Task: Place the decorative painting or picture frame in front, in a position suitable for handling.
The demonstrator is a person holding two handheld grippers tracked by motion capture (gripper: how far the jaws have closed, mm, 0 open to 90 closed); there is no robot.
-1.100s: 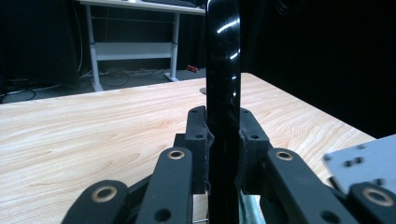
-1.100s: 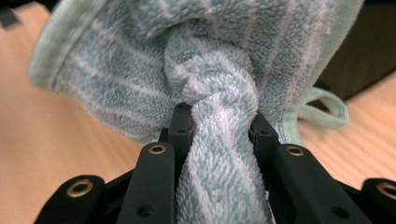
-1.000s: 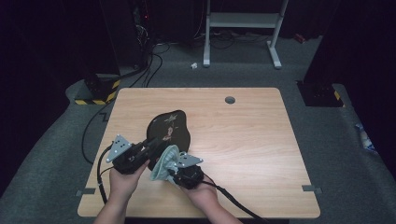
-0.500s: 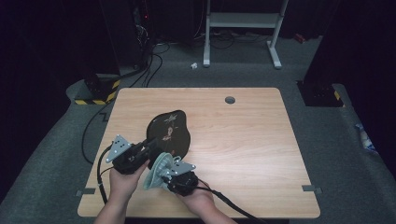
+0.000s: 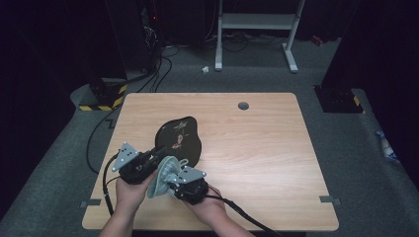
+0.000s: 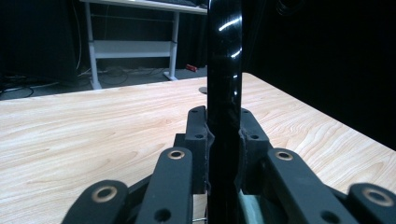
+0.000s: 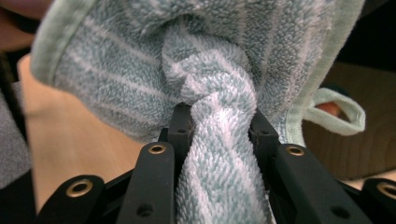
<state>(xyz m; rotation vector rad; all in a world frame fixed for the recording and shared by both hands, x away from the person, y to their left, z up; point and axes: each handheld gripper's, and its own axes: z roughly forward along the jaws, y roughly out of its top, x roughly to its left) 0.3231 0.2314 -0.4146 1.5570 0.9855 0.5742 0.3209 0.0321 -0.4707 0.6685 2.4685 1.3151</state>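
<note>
Black and glossy, the plate (image 5: 179,138) stands tilted on edge at the near left of the wooden desk (image 5: 257,148), its far rim resting on the wood. The left tool (image 5: 157,152) is clenched on the plate's near rim — in the left gripper view the pads press both faces of the plate (image 6: 224,93). Just right of it, the right tool (image 5: 170,174) is clamped on a bunched, pale green striped towel (image 5: 165,173) — the cloth (image 7: 210,93) twists tight between its pads and lies against the plate's near face.
</note>
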